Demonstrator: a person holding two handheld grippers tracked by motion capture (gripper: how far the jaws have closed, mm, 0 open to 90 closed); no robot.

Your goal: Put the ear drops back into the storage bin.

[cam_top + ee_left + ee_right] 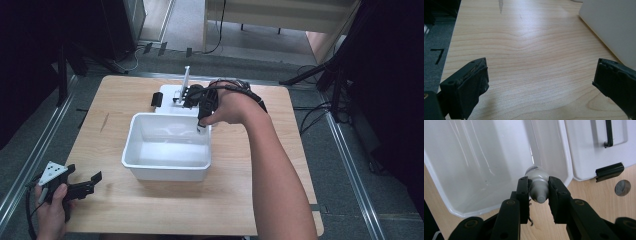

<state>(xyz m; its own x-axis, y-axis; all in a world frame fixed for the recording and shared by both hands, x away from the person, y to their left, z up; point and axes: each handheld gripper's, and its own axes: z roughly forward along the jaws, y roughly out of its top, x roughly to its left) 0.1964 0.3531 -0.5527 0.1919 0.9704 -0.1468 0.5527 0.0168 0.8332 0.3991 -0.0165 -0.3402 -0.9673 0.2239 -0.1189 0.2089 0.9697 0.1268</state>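
1. Fingers first: the right gripper is clamped on a small white bottle, pads pressing its neck and cap end, over the near right corner of the white bin. The left gripper rests spread wide over the bare wooden table, grasping nothing.
2. The bin is the biggest thing here: open-topped, glossy plastic, nothing lying inside it.
3. Its lid, with black latches, lies flat just behind it.
4. The bottle looks light and stiff but smooth; a grip on the narrower neck seems safest, since the rounded body could slip.
5. A small round disc lies near the lid.
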